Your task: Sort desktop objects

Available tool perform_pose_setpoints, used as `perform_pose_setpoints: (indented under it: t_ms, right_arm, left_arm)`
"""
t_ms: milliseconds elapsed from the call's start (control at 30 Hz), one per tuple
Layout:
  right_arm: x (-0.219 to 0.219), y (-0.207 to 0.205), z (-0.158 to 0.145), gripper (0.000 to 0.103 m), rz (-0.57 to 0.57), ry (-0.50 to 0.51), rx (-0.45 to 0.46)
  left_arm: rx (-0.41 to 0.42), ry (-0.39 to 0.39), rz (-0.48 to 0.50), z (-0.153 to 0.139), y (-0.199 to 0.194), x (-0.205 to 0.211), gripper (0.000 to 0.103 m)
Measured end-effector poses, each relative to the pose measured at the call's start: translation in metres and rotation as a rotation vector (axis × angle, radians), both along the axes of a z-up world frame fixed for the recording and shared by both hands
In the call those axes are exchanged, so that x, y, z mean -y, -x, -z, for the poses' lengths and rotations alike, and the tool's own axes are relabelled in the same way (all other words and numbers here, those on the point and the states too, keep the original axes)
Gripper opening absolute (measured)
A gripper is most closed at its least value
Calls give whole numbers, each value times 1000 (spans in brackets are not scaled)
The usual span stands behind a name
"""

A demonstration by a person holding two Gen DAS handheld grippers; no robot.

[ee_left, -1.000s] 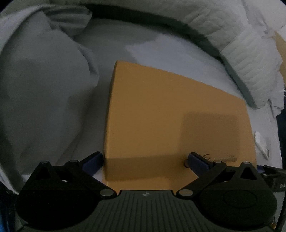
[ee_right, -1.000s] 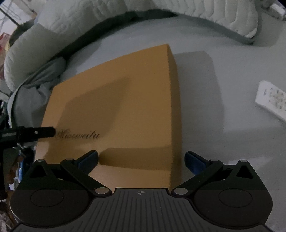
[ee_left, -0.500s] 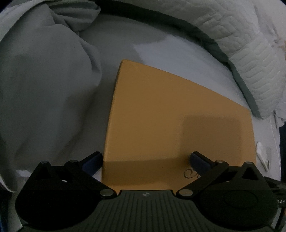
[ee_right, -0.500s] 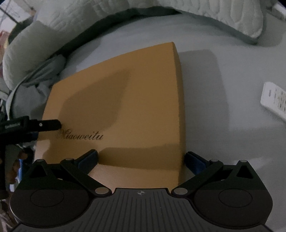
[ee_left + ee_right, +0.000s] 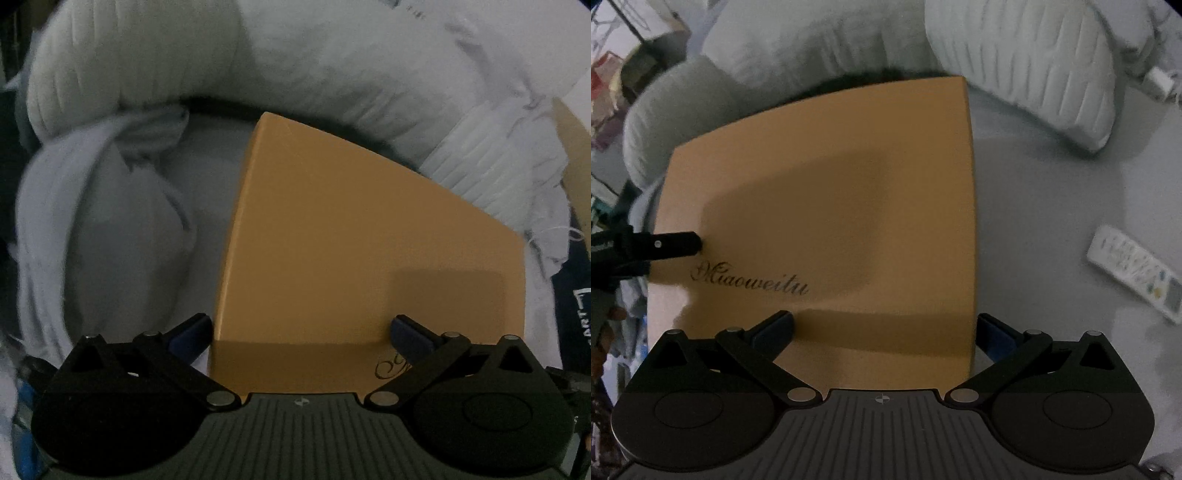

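A grey bedsheet point(image 5: 1052, 192) is spreading under everything, with a white quilt point(image 5: 332, 59) bunching along its far side. An orange box point(image 5: 351, 240) is sitting flat on the sheet, its far corner reaching the quilt; the script "Miaoweitu" is showing on its lid near the front edge. Both grippers are straddling the box's 2 near corners. The left gripper point(image 5: 301, 330) is standing with its jaws wide apart, 1 finger outside the box's left edge and 1 over the lid. The right gripper point(image 5: 884, 328) is likewise spread wide across the right corner. A white remote control point(image 5: 1134, 273) is lying on the sheet, well apart from the box's right side.
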State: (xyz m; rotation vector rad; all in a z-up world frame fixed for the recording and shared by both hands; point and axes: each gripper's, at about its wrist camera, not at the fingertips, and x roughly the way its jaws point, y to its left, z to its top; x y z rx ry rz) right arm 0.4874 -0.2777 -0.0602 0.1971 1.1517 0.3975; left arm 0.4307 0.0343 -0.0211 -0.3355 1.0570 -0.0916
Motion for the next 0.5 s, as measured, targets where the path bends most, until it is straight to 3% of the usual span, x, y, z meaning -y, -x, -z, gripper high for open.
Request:
perform_pose_setpoints:
  t_ms: [500]
  right_arm:
    - [5, 51, -111, 103, 12, 4, 149]
  left_arm:
    - [135, 3, -7, -95, 44, 11, 103]
